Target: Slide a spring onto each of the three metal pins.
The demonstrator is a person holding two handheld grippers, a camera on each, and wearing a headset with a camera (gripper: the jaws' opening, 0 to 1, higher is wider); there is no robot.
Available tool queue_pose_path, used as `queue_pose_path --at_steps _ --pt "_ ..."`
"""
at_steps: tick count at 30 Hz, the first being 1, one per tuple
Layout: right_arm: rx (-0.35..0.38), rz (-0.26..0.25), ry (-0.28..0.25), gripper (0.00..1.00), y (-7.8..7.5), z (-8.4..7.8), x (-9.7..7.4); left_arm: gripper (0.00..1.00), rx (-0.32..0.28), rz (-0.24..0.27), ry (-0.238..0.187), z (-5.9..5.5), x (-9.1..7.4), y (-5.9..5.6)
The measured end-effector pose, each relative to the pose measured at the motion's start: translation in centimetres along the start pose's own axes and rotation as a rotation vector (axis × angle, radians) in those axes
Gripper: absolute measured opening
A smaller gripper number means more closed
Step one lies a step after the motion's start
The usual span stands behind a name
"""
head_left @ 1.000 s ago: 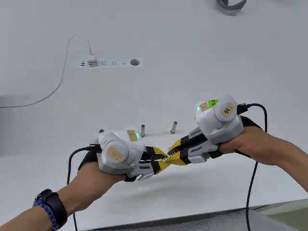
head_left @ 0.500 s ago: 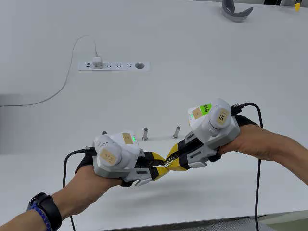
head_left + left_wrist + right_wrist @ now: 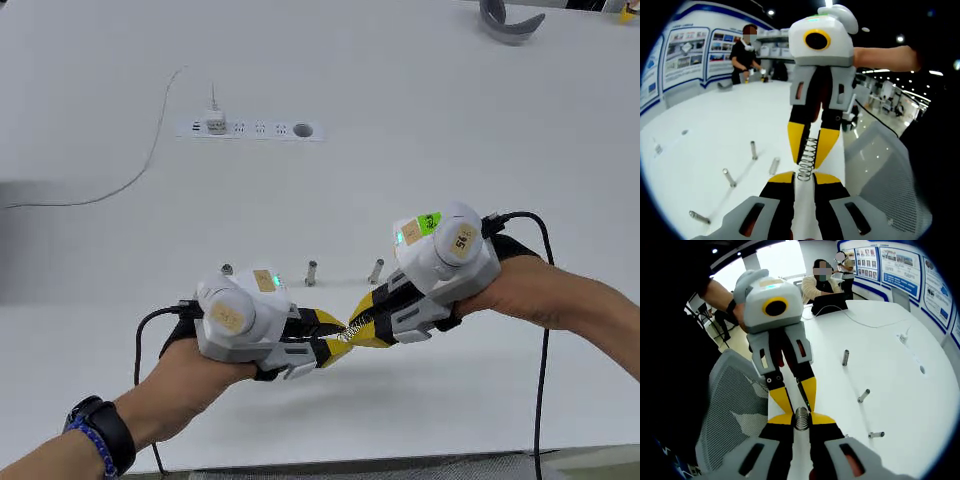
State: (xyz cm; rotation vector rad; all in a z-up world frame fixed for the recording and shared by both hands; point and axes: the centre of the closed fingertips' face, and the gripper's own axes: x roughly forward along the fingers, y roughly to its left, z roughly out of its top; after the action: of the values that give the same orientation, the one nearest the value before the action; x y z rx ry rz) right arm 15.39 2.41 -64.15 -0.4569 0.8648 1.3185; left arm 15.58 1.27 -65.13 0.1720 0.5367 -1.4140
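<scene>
A small metal spring (image 3: pixel 345 331) hangs above the table between my two grippers, which meet tip to tip. My left gripper (image 3: pixel 330 343) is shut on one end of the spring (image 3: pixel 807 159), and my right gripper (image 3: pixel 358 325) is shut on the other end (image 3: pixel 801 418). Three short metal pins stand on the white table (image 3: pixel 420 120) just behind them: a left pin (image 3: pixel 227 269), a middle pin (image 3: pixel 311 272) and a right pin (image 3: pixel 376 270). In the right gripper view the farthest pin (image 3: pixel 845 357) looks coiled, as if it carries a spring; two nearer pins (image 3: pixel 863 395) look bare.
A white power strip (image 3: pixel 250 129) with a plugged cable lies far back on the table. A grey curved object (image 3: pixel 512 20) sits at the far right edge. A mesh chair back (image 3: pixel 735 405) is near the front edge. People stand and sit beyond the table (image 3: pixel 822 277).
The head camera has shifted, so the scene sits a little differently. Both grippers have stayed tip to tip on the spring with hardly any movement.
</scene>
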Motion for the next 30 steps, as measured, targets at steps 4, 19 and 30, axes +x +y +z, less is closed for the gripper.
queue_pose_path --at_steps 4,19,30 --pt "-0.001 -0.018 -0.007 0.13 -0.5 0.1 -0.1 0.17 -0.026 0.020 -0.009 -0.2 -0.5 0.6" --pt "0.044 -0.096 0.022 0.13 -3.1 -1.3 -0.1 0.25 -0.073 0.165 0.019 -2.7 -3.0 4.1" --pt "0.069 -0.119 0.052 0.13 -5.0 -2.2 0.2 0.32 -0.101 0.253 0.031 -4.1 -4.4 5.9"
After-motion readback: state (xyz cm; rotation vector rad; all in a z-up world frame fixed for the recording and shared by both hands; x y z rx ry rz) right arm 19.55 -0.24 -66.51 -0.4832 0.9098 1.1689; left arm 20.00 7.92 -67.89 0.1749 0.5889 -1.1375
